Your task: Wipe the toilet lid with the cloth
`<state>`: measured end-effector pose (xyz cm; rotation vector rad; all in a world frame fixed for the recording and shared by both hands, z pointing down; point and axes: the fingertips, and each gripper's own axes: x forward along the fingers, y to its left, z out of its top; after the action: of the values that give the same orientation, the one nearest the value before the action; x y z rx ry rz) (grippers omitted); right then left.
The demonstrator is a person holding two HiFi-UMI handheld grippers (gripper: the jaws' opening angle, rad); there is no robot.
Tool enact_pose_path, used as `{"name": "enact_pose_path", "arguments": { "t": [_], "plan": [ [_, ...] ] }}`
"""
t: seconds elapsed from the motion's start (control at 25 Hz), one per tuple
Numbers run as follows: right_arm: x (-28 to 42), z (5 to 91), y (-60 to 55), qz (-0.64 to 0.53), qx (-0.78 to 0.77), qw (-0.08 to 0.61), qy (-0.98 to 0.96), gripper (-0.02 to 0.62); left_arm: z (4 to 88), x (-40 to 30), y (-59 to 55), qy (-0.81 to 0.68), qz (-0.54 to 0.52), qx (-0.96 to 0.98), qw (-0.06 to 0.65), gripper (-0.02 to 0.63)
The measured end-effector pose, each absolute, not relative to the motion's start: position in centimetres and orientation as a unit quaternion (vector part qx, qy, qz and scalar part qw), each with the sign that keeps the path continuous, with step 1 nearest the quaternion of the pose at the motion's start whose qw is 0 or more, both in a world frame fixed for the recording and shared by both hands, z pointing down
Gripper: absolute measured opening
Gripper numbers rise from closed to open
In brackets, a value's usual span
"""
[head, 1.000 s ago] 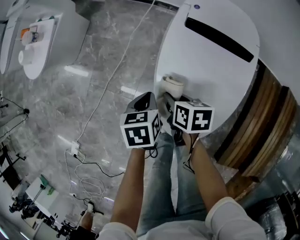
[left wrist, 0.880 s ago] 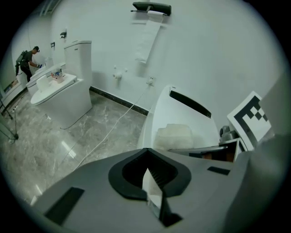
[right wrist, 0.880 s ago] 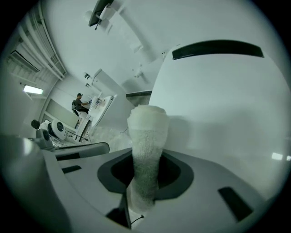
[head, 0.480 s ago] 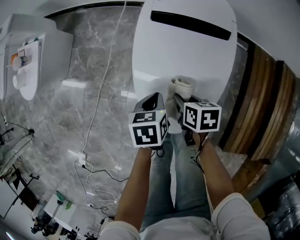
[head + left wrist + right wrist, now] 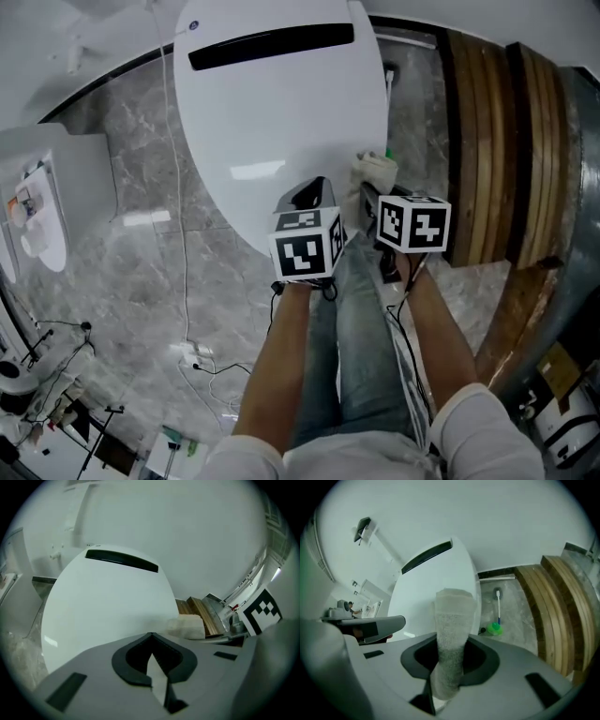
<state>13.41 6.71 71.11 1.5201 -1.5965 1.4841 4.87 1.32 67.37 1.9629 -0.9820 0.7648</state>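
Probably cloth (image 5: 375,172) at right edge of toilet lid (image 5: 272,122), open white leftward.

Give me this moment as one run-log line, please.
right tool: shut on cloth | cloth: at right edge of toilet lid | left tool: shut, empty

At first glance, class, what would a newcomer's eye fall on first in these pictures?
The big white toilet lid fills the upper middle of the head view. The right gripper pinches a pale cloth at the lid's right edge, with brown wooden slats to its right.
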Motion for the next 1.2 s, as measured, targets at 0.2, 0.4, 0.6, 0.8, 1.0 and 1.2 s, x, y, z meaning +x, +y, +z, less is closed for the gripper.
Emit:
{"name": "enact_pose_path", "arguments": {
  "t": [0.2,0.4,0.6,0.8,1.0,1.2],
  "plan": [
    [7.7,70.2,6.5,0.54,0.527,0.24,-0.611,0.097,67.3,-3.0,1.6,-0.443,0.293,0.746,0.401,0.014],
    [-4.4,70.7,7.4,0.546,0.427,0.274,-0.667,0.097,67.2,-14.8,3.2,-0.54,0.262,0.678,0.424,0.014],
    [-13.2,72.0,8.5,0.541,0.374,0.299,-0.691,0.097,67.8,-23.5,5.7,-0.592,0.246,0.634,0.433,0.014],
    [-13.6,72.6,9.0,0.531,0.375,0.316,-0.691,0.097,68.4,-24.3,7.4,-0.588,0.232,0.631,0.449,0.014],
    [-10.2,72.5,10.4,0.531,0.391,0.321,-0.68,0.097,68.7,-19.1,8.1,-0.545,0.25,0.661,0.451,0.014],
    [-1.9,72.7,11.6,0.546,0.444,0.308,-0.64,0.097,69.0,-10.7,7.3,-0.484,0.278,0.694,0.455,0.014]
  ]
}}
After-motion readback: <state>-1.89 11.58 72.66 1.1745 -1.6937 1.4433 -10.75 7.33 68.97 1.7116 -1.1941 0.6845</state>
